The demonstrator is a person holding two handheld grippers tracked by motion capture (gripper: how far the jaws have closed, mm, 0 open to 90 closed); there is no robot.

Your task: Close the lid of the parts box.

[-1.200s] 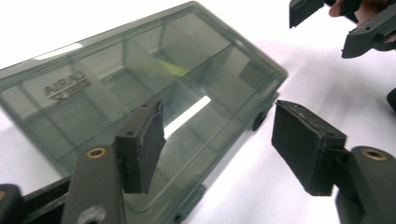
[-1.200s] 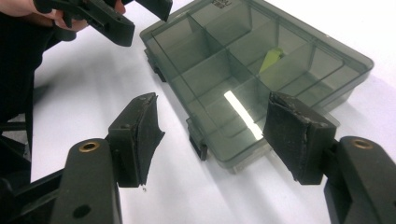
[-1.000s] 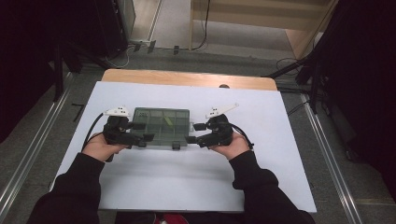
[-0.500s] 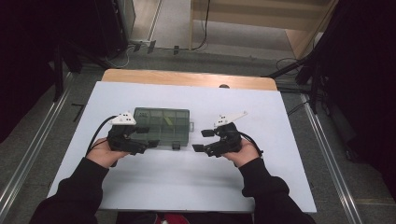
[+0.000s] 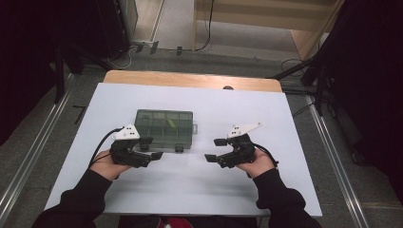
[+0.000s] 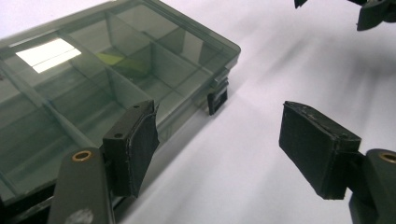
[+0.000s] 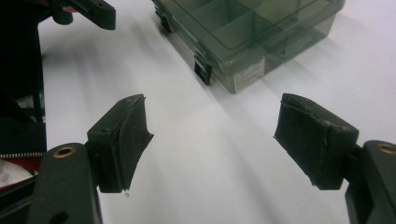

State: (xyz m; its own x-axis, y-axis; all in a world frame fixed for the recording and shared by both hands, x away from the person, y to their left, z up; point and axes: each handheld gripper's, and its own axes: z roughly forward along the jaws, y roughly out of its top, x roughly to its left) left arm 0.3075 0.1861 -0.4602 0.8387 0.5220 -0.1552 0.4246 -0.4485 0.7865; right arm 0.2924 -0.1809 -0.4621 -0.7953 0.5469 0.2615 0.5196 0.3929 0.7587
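A smoky clear compartment box (image 5: 164,127) lies shut on the white table top (image 5: 199,190), with a yellow-green piece (image 5: 171,122) in one cell. My left gripper (image 5: 151,148) is open at the box's front left corner, with nothing between its pads. In the left gripper view the box (image 6: 93,88) and its black latch (image 6: 217,100) lie just past the left pad (image 6: 133,149). My right gripper (image 5: 215,149) is to the right of the box, apart from it; its jaws have just been opening and hold nothing. The right gripper view shows the box (image 7: 252,32) ahead of my right gripper (image 7: 210,140).
A wooden strip (image 5: 190,80) borders the table's far edge. Metal rails (image 5: 332,161) run along both sides, and cables lie on the floor beyond. The other gripper (image 6: 373,11) shows at the top right of the left gripper view.
Both grippers have drawn back from the box's two ends toward the person, the right one farther out. The box has stayed where it was.
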